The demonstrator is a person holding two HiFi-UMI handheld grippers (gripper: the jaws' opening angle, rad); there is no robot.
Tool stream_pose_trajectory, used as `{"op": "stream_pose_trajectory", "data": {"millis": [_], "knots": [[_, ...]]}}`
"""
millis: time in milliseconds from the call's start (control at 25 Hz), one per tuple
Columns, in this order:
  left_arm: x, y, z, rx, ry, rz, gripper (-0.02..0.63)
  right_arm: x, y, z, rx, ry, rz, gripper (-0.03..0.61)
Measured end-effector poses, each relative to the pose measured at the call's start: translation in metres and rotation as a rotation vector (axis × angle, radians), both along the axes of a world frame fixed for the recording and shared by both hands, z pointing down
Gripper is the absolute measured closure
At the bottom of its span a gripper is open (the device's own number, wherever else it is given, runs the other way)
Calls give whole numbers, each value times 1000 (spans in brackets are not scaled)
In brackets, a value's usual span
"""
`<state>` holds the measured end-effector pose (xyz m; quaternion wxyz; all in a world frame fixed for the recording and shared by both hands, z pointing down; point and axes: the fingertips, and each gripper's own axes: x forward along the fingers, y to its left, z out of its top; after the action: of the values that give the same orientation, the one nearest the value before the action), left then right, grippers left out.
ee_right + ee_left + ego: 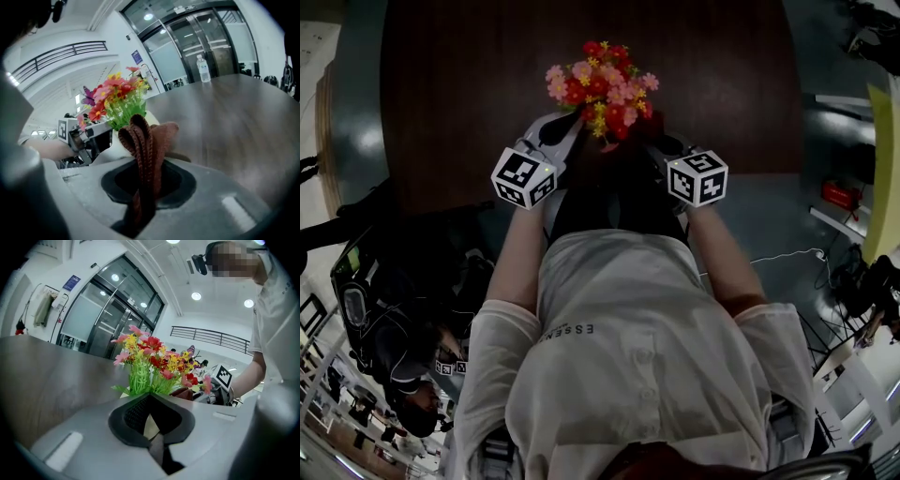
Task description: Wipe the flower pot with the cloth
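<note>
The cloth (145,140) is a brown knitted piece, soft and limp. The right hand-held gripper (143,180) is closed on it, and a folded loop stands up out of the jaws, near the middle of the right gripper view. It should bend easily round a curve and will probably not slip.

The pot (118,149) is white and smooth, just behind the cloth, with the flowers (602,86) above it. I judge it hard, maybe breakable, and rather top-heavy, so it is better steadied at the rim or the side, not by the flowers.

The left hand-held gripper (152,420) has its jaws together, close under the flowers. Whether it pinches the rim, I cannot tell.

The surface (469,84) is dark, round and wood-grained. A bottle (202,69) stands far back, in the upper right of the right gripper view. The room is a bright hall with glass doors (108,319).
</note>
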<state>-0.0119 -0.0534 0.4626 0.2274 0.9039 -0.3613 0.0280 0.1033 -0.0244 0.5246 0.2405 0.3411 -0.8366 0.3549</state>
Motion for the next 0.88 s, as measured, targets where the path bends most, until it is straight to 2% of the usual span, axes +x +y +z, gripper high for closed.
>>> {"op": "stream_pose_trajectory", "data": {"millis": [120,200,280,440,640,760,880], "knots": [[-1,3,-1,-10,-9,-32,600,17,-19,-4,10,42,77,528],[2,5,0,-13,-10,-37,600,23,-37,-6,37,77,92,528],[1,6,2,-15,-8,-42,600,18,-57,-9,82,97,60,528],[-3,2,4,-28,-24,-64,600,-4,-91,-11,162,122,-86,528],[-3,-2,0,-68,7,-109,600,-26,-92,-9,79,51,-273,528],[-2,-3,0,-67,-10,-114,598,-27,-78,-9,-6,10,-316,528],[-4,-3,0,-63,-1,-129,600,-22,-54,-8,-37,4,-360,528]]}}
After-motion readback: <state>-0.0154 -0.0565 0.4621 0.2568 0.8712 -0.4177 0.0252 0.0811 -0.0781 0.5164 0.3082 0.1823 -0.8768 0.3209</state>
